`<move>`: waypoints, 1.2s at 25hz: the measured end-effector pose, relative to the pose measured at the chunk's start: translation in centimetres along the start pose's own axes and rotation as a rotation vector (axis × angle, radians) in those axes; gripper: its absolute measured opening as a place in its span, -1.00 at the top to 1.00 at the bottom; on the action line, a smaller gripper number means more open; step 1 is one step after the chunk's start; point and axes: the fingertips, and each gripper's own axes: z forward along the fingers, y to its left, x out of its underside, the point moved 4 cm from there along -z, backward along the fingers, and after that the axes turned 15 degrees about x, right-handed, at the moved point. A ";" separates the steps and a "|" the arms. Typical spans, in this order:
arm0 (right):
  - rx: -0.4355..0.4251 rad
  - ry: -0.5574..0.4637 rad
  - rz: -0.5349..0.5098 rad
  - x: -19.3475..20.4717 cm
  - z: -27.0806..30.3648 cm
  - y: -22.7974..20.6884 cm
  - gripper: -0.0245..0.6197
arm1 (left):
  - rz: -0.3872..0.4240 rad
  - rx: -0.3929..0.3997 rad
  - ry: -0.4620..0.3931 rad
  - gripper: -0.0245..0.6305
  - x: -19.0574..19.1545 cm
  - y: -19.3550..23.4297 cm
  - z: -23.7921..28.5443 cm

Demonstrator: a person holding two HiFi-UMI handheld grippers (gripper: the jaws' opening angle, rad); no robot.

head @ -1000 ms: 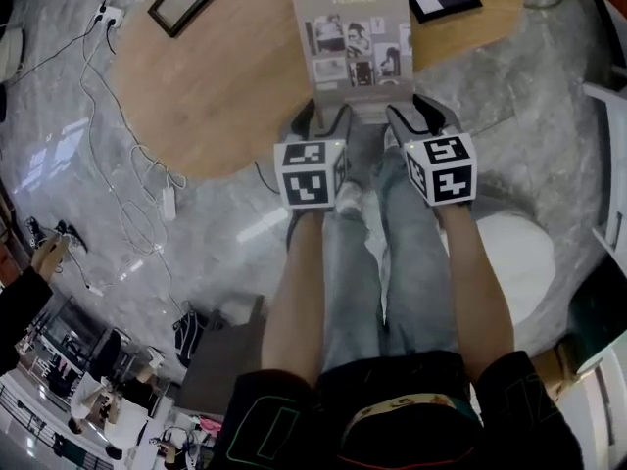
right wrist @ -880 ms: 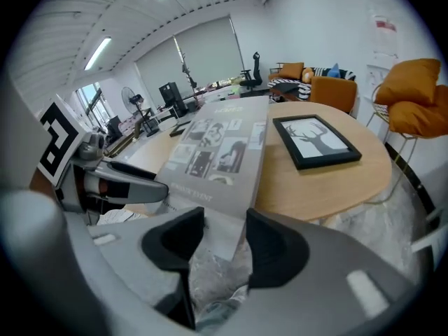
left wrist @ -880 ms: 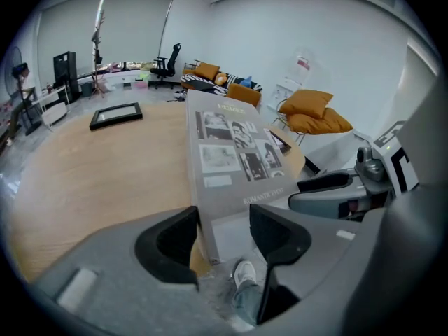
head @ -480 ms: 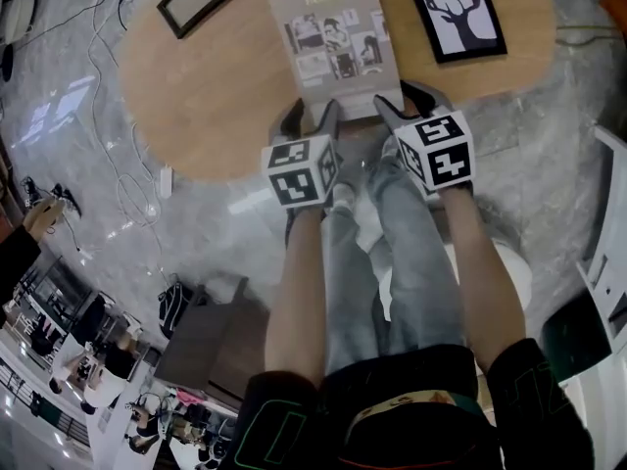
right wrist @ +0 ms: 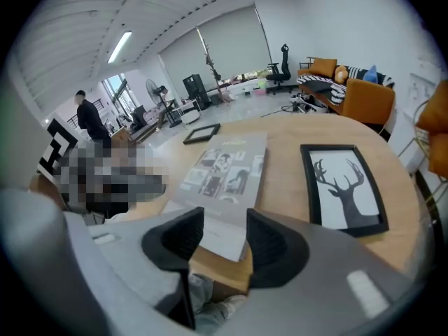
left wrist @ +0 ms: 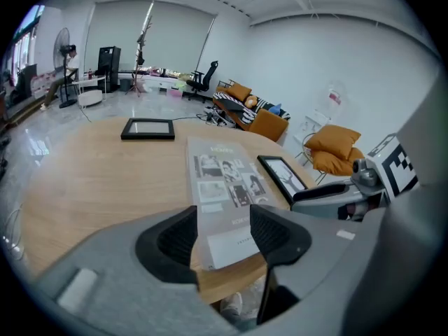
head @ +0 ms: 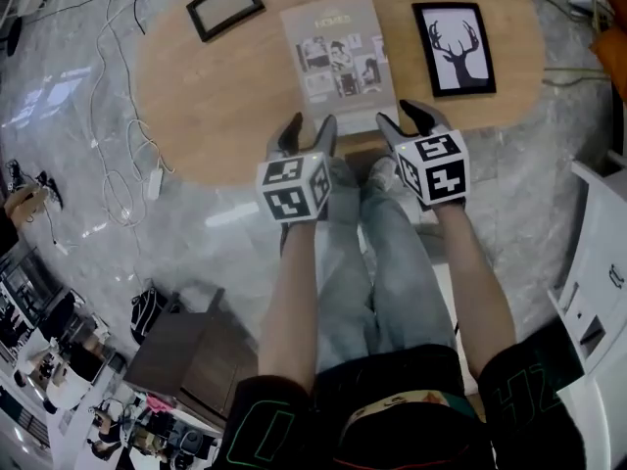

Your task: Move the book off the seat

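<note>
A person stands looking down at their own legs in pale jeans [head: 377, 262], both bare forearms stretched forward, each hand carrying a grey claw tool topped by a cube with black-and-white square markers. The left gripper [head: 312, 128] and the right gripper [head: 400, 117] are side by side, tilted downward over the near rim of an oval wooden table [head: 220, 101]. Each gripper's own view shows its two dark ridged pads standing apart with nothing pressed between them; only the table and what lies on it show through the gap. Just beyond the claw tips, the book [head: 338, 52], a thin grey volume with small photos on its cover, lies flat and face up on the table, its near edge close to the rim. To its right lies a black-framed picture of a deer head [head: 458, 47]; further off on the left lies an empty black frame [head: 225, 5]. White cables [head: 118, 155] trail over the marble floor at the left.
</note>
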 end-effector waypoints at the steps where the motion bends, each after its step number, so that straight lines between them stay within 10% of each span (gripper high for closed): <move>1: -0.003 -0.016 0.001 -0.7 -0.9 0.2 0.33 | 0.000 0.010 -0.015 0.18 -0.7 -0.3 -0.6; 6: -0.018 -0.117 0.005 -5.5 -5.6 1.0 0.77 | 0.048 0.054 -0.169 0.89 -6.9 -2.6 -4.5; 18: -0.095 -0.406 0.035 -22.9 -16.9 7.2 0.91 | 0.152 0.037 -0.484 0.89 -24.1 -4.5 -19.3; 30: 0.015 -0.690 0.104 -35.8 -25.2 5.7 0.91 | 0.339 -0.126 -0.672 0.89 -35.7 -5.9 -27.3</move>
